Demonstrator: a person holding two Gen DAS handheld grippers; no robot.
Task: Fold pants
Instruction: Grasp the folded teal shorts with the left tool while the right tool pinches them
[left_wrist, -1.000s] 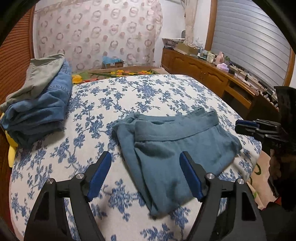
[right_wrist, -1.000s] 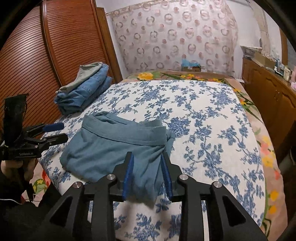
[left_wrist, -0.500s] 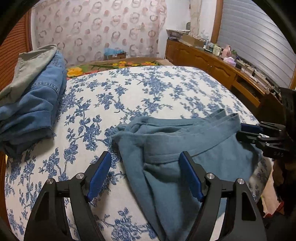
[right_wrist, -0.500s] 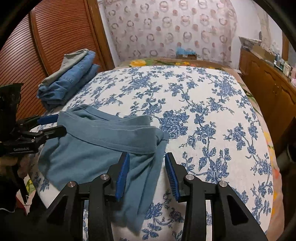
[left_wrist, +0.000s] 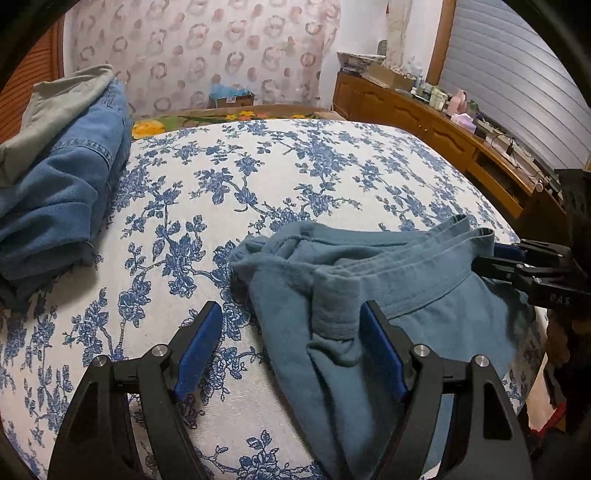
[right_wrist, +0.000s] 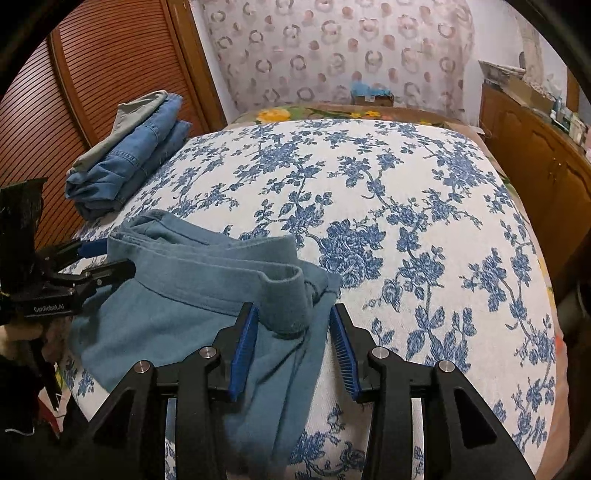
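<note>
A: On the bed (left_wrist: 280, 177), how many things do you count?

B: One bed with a blue-flowered cover, one stack of folded clothes (left_wrist: 55, 177) at its far left corner with denim under a grey-green piece, and one pair of teal pants (left_wrist: 424, 306) at the near edge. Two grippers.

A: Where do the pants lie against the jaws?

B: They are bunched near the near edge, waistband toward the middle of the bed, and part of the cloth hangs over that edge. The left gripper (left_wrist: 291, 343) has its jaws spread wide over the pants' left end: the fold of the waistband sits just inside its right finger, bare cover under its left finger. The right gripper (right_wrist: 291, 347) has its jaws opening, parted around the rolled waistband corner at the pants' right end; its blue pads (right_wrist: 242, 354) do not press on the cloth. In each view the other gripper shows at the pants' far end.

A: Edges and free room?

B: The middle and the whole far half of the bed are bare cover. The stack is well apart from the pants. A wooden cabinet (right_wrist: 546, 155) runs along the right side, louvred doors (right_wrist: 96, 74) along the left.
</note>
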